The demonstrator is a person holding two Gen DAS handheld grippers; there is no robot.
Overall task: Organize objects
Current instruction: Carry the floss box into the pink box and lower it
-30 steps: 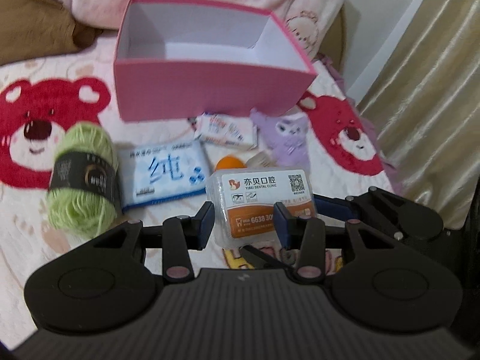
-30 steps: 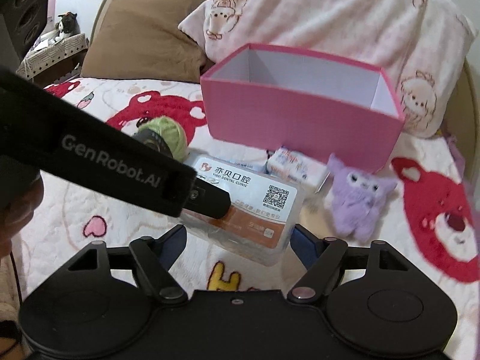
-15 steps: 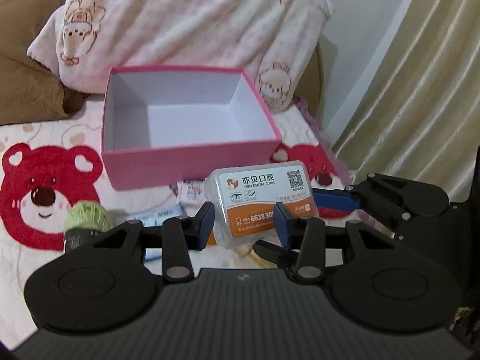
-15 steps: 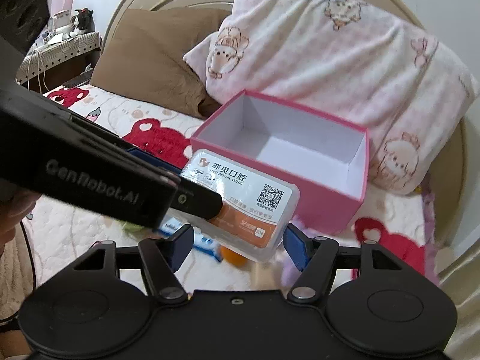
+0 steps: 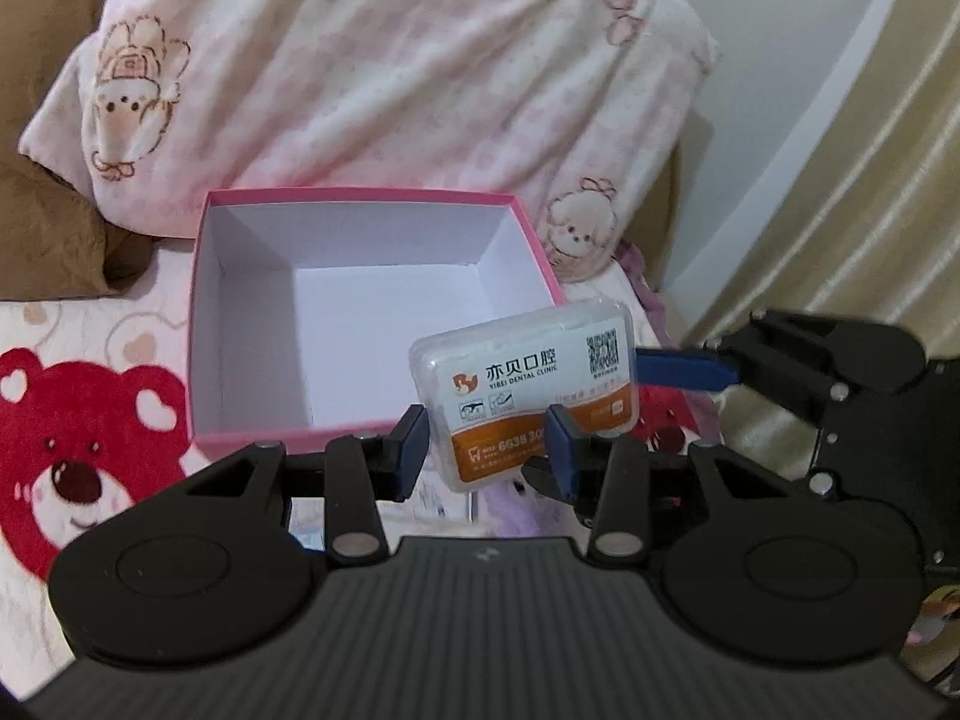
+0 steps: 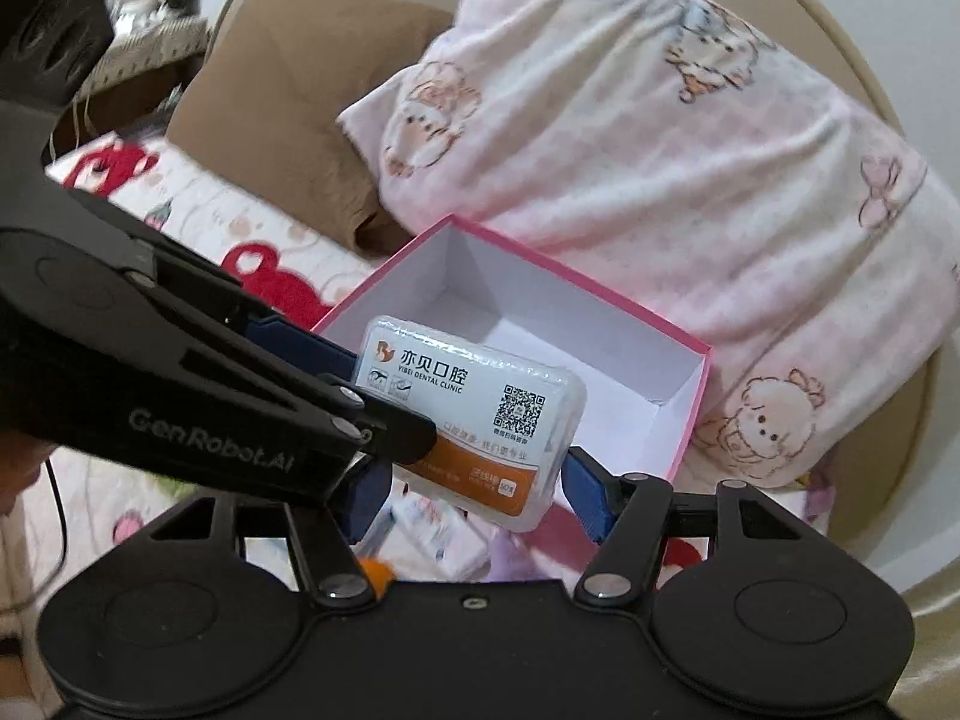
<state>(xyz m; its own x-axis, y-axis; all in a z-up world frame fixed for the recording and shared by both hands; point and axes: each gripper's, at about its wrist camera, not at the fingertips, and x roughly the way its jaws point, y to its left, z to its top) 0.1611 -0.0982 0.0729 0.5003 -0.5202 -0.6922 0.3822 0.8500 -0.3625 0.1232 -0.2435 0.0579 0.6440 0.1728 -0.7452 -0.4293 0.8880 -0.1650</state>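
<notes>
Two grippers on one clear dental floss box: left gripper and right gripper both clamp it, held above pink box near edge, on bed.

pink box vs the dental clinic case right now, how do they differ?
The pink box rests on the bed; the dental clinic case is airborne, gripped between both grippers. The box is open-topped and empty; the case is closed. The box is opaque pink with white inside; the case is clear plastic with a printed label. The box is much larger. Both are rectangular.
</notes>
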